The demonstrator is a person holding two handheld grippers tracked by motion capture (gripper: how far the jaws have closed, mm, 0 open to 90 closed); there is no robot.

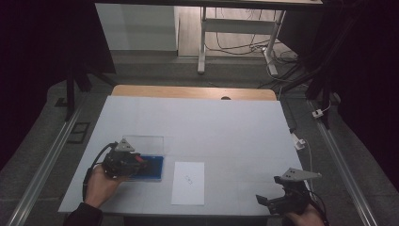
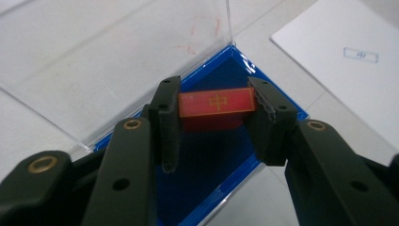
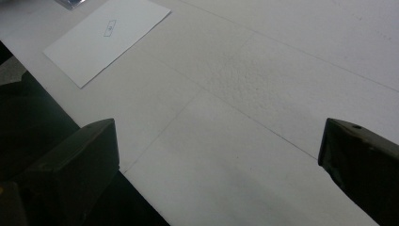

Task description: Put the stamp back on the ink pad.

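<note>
Pinching the red block [image 2: 217,104] end to end, left gripper [image 2: 214,113] hangs over the blue box [image 2: 221,165] near the tabletop's front-left corner; right gripper [image 3: 219,155] idles, spread.

The red block [image 2: 216,104] looks like smooth, slightly glossy plastic with a gold mark. Under it, the blue tray [image 2: 207,160] is glossy; its lid [image 2: 117,61] is clear, shiny plastic. Beside the tray, the sheet [image 1: 188,182] is matt paper. The table [image 3: 263,94] cover is matt and faintly grainy.

A lab: covered test table [image 1: 197,122], floor rails [image 1: 44,160], loose cables [image 1: 244,47]
</note>
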